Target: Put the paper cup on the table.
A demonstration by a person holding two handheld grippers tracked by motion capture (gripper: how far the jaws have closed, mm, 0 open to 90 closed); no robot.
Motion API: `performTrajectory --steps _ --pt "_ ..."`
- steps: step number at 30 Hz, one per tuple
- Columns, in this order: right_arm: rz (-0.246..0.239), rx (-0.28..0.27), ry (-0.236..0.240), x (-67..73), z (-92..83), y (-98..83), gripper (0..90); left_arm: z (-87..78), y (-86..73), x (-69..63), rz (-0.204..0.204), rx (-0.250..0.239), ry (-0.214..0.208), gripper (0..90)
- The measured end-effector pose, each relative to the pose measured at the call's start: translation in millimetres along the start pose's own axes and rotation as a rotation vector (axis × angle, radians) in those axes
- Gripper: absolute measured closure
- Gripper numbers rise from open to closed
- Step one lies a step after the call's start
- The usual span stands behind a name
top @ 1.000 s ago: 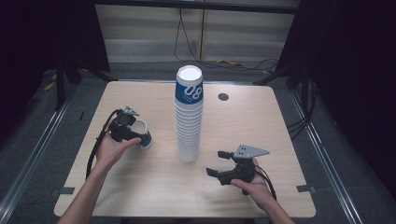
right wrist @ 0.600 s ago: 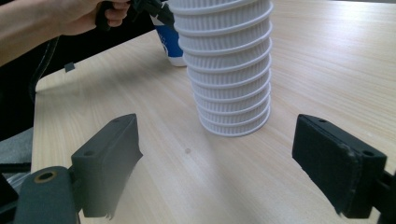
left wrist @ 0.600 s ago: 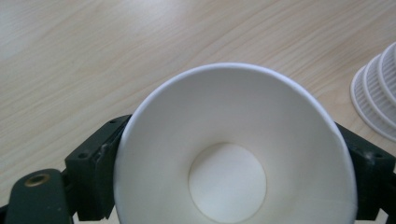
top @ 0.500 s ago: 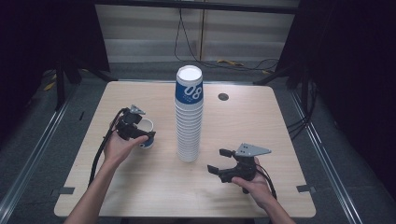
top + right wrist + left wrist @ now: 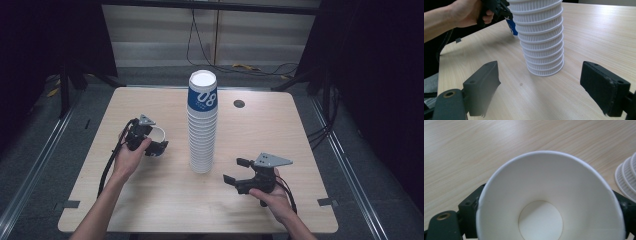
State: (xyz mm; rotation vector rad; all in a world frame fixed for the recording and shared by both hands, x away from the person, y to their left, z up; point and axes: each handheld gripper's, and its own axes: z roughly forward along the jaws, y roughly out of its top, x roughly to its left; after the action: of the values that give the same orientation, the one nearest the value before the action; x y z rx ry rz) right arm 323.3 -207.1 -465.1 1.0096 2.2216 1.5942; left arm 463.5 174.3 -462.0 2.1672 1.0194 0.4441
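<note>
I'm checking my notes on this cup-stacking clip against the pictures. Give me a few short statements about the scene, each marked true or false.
1. The left gripper has a single paper cup between its jaws. True.
2. That cup is full of water. False: the left gripper view shows it empty, down to its white bottom.
3. The tall stack of cups lies on its side. False: it stands upright on the wooden table.
4. The right gripper has nothing between its jaws, which stand wide apart and point at the stack's base. True.
5. The top cup of the stack bears a blue band with white numerals. True.
</note>
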Motion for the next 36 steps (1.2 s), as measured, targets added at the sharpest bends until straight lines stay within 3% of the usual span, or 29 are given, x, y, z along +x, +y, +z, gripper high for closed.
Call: performTrajectory --steps 5,7,9,12,14,17,23,26,30,32,33,36 --pt "0.012 -0.018 -0.007 -1.3 -2.7 1.3 15.5 2.7 -6.7 -0.6 0.012 -0.006 0.009 14.1" --pt "0.014 -0.02 -0.008 -1.8 -3.3 1.3 15.5 4.4 -9.3 0.5 0.018 0.018 0.002 15.6" --pt "0.012 -0.023 -0.009 -1.4 -3.6 1.5 15.5 6.2 -12.5 -0.3 0.039 0.028 0.029 15.7" --pt "0.004 -0.029 -0.012 -0.3 -4.5 1.8 16.6 5.8 -16.9 1.8 0.028 0.032 0.011 15.9" --pt "0.002 -0.032 -0.012 -0.1 -4.9 2.1 16.6 2.7 -19.9 4.1 -0.002 0.001 -0.008 15.9" --pt "0.006 -0.032 -0.017 -0.2 -5.6 2.1 16.4 2.5 -24.7 3.9 0.022 0.038 0.007 15.9" --pt "-0.001 -0.045 -0.024 1.1 -8.2 2.7 15.0 -6.5 -31.9 5.5 0.021 0.04 0.01 15.9" --pt "-0.006 -0.048 -0.034 0.8 -9.5 2.8 14.2 -15.8 -37.4 4.4 0.002 0.016 0.002 15.9" --pt "-0.005 -0.052 -0.045 0.3 -12.1 2.6 14.1 -28.8 -47.4 -1.4 0.018 0.014 0.003 16.0" --pt "-0.006 -0.055 -0.049 0.7 -12.7 2.6 14.0 -35.6 -50.8 -1.7 -0.002 0.003 -0.008 16.0" --pt "-0.007 -0.054 -0.048 0.7 -12.9 2.5 14.0 -39.1 -52.2 -2.1 -0.027 -0.011 -0.013 16.0" --pt "-0.002 -0.048 -0.044 0.8 -11.9 1.8 14.0 -50.5 -52.3 -10.2 -0.029 -0.07 0.019 16.0"
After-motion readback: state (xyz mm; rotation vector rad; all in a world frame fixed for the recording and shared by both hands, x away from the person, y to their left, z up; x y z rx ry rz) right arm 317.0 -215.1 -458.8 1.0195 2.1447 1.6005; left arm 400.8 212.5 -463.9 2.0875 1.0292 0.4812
